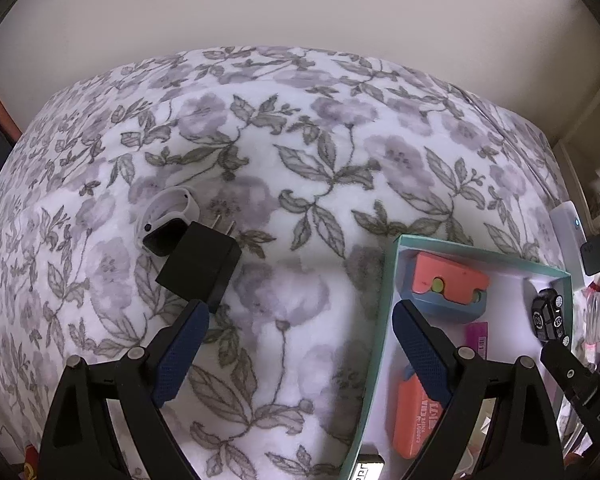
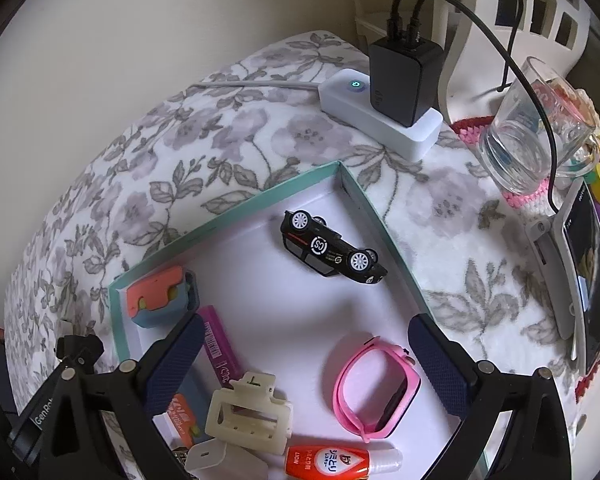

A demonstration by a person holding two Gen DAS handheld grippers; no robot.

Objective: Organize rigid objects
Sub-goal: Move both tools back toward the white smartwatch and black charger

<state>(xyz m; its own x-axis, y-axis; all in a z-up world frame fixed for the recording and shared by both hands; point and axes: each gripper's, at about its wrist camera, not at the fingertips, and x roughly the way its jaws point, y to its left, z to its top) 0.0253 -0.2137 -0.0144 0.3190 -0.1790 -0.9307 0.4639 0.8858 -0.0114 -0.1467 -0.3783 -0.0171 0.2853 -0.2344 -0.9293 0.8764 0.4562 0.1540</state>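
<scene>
My left gripper (image 1: 300, 344) is spread wide and empty; the black charger (image 1: 199, 266) lies on the blanket (image 1: 340, 152), touching the white watch (image 1: 168, 220); I should straddle only the charger; my right gripper (image 2: 306, 364) hangs spread over the box (image 2: 236, 208).

The orange tube (image 2: 327, 461) and white plug (image 2: 208, 455) run off the bottom edge, partly unseen.
</scene>
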